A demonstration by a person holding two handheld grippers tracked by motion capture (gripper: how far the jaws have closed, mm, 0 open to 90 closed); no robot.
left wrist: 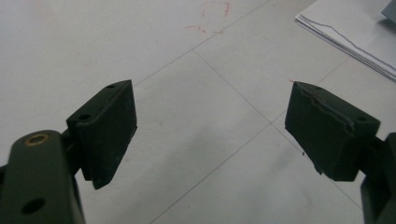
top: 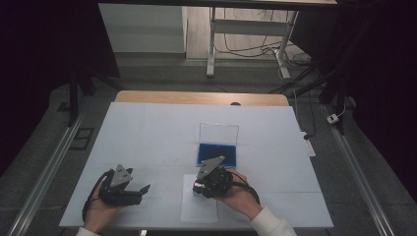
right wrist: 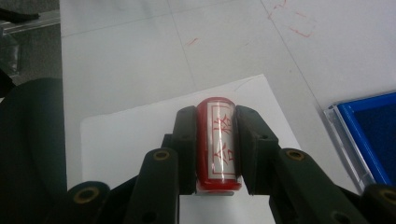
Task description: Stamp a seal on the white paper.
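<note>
A red stamp (right wrist: 219, 144) with a white label of red characters sits clamped between the jaws of my right gripper (right wrist: 215, 128), lying along them. That gripper (top: 199, 186) hovers over a white sheet of paper (top: 196, 209) near the table's front edge. Just behind it stands a blue ink pad (top: 217, 153) in an open clear case, seen also as the blue ink pad (right wrist: 373, 135) in the right gripper view. My left gripper (top: 143, 191) rests at the front left, its jaws wide apart with nothing between them (left wrist: 210, 135).
The table is covered with a white sheet (top: 147, 132) marked by faint lines and red scribbles (left wrist: 210, 18). A corner of the paper stack (left wrist: 355, 37) lies ahead of the left gripper. Desk legs and cables (top: 255, 49) stand beyond the far edge.
</note>
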